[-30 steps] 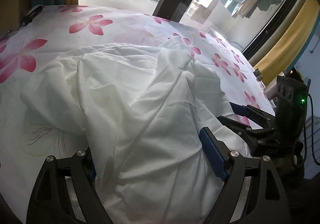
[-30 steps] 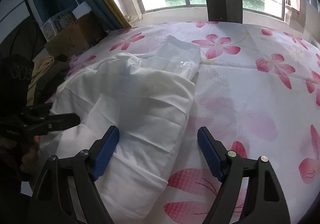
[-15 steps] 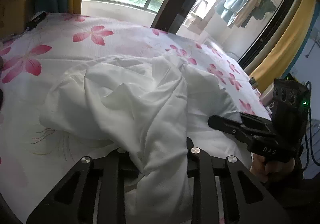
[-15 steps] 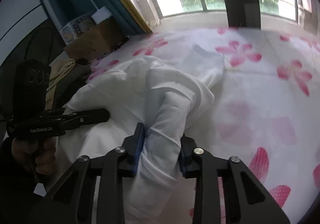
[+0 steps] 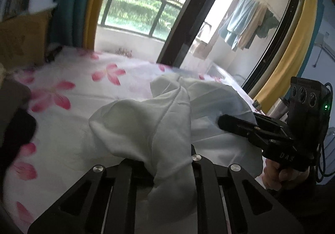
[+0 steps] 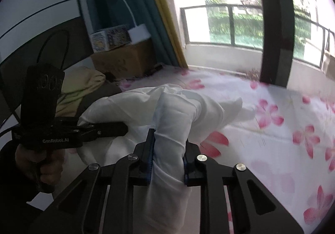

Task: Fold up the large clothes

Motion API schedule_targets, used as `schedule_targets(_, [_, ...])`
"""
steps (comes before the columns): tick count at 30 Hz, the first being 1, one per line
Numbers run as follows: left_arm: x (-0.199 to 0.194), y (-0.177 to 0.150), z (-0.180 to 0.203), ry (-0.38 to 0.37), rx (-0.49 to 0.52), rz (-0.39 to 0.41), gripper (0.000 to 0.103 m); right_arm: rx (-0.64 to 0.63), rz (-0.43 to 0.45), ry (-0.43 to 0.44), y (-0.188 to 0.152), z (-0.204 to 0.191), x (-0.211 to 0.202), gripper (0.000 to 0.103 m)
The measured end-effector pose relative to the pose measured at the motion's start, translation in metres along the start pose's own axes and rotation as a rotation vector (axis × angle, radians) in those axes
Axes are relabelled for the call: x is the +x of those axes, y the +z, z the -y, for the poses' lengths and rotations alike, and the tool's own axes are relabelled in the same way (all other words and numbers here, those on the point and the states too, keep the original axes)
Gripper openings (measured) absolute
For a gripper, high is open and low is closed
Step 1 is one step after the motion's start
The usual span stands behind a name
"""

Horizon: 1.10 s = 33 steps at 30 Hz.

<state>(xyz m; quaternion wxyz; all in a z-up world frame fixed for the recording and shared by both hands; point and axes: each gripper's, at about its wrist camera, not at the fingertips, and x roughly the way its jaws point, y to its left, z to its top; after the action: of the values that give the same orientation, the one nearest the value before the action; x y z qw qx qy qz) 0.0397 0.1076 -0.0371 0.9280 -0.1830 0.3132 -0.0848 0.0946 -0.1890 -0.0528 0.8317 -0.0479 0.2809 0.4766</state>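
Observation:
A large white garment lies bunched on the pink-flowered bedsheet. My left gripper has a thick fold of it pinched between its pads, and its jaws are still closing. The fold rises off the bed. In the right wrist view the same garment runs up between the blue pads of my right gripper, whose jaws are also closing on it. The right gripper shows at the right of the left wrist view. In the right wrist view a hand holds the left gripper at the left.
A cardboard box and a yellowish cloth sit at the bed's far left. Dark clothes lie on the left edge. Balcony railing and hanging towels are beyond the window. The flowered sheet stretches off to the right.
Both grippers went from wide open over the garment to pinched on folds of it, then rose. The cloth has lifted and bunched, and more window shows in both views.

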Motion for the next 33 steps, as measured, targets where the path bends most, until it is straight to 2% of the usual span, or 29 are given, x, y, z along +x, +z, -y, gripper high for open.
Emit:
schedule_targets(3, [-0.005, 0.000, -0.007, 0.003, -0.011, 0.005, 0.015, -0.027, 0.023, 0.009, 0.010, -0.012, 0.000, 0.020])
schedule_targets(6, [0.006, -0.004, -0.018, -0.026, -0.044, -0.058, 0.019, -0.040, -0.002, -0.016, 0.013, -0.016, 0.004, 0.020])
schedule_targets(8, [0.020, -0.008, -0.017, -0.003, -0.030, -0.115, 0.031, -0.029, -0.032, -0.045, 0.008, -0.011, 0.008, 0.020])
schedule_targets(10, [0.029, -0.013, -0.014, 0.046, -0.010, -0.152, 0.038, -0.010, -0.059, -0.085, -0.001, -0.001, 0.010, 0.020])
schedule_targets(12, [0.033, -0.018, -0.014, 0.078, -0.001, -0.172, 0.049, 0.040, -0.086, -0.104, -0.012, 0.014, 0.010, 0.020])
schedule_targets(13, [0.038, -0.022, -0.017, 0.083, -0.007, -0.192, 0.062, 0.052, -0.094, -0.110, -0.016, 0.018, 0.010, 0.020])
schedule_targets(14, [0.040, -0.024, -0.018, 0.088, -0.010, -0.201, 0.070, 0.065, -0.103, -0.115, -0.020, 0.023, 0.010, 0.020])
schedule_targets(18, [0.054, -0.030, -0.023, 0.069, -0.025, -0.230, 0.081, 0.120, -0.139, -0.122, -0.038, 0.038, 0.013, 0.025])
schedule_targets(20, [0.059, -0.029, -0.021, 0.070, -0.026, -0.224, 0.085, 0.151, -0.164, -0.128, -0.044, 0.047, 0.017, 0.036])
schedule_targets(23, [0.063, -0.026, -0.021, 0.055, -0.062, -0.219, 0.087, 0.209, -0.195, -0.118, -0.052, 0.063, 0.020, 0.051])
schedule_targets(24, [0.066, -0.025, -0.021, 0.046, -0.067, -0.217, 0.087, 0.233, -0.199, -0.105, -0.055, 0.069, 0.020, 0.054])
schedule_targets(27, [0.072, -0.023, -0.016, 0.030, -0.057, -0.226, 0.087, 0.314, -0.203, -0.056, -0.062, 0.083, 0.022, 0.067])
schedule_targets(29, [0.075, -0.023, -0.012, -0.009, -0.044, -0.240, 0.087, 0.360, -0.190, -0.016, -0.066, 0.086, 0.024, 0.080])
schedule_targets(30, [0.076, -0.023, -0.010, -0.023, -0.037, -0.243, 0.085, 0.356, -0.182, 0.000, -0.067, 0.084, 0.024, 0.081])
schedule_targets(31, [0.078, -0.025, -0.007, -0.050, -0.028, -0.249, 0.079, 0.339, -0.180, 0.006, -0.067, 0.079, 0.026, 0.082])
schedule_targets(32, [0.081, -0.026, -0.003, -0.071, -0.018, -0.259, 0.065, 0.319, -0.179, 0.016, -0.067, 0.074, 0.029, 0.082])
schedule_targets(33, [0.083, -0.028, -0.001, -0.084, -0.019, -0.259, 0.061, 0.297, -0.178, 0.042, -0.067, 0.067, 0.032, 0.082])
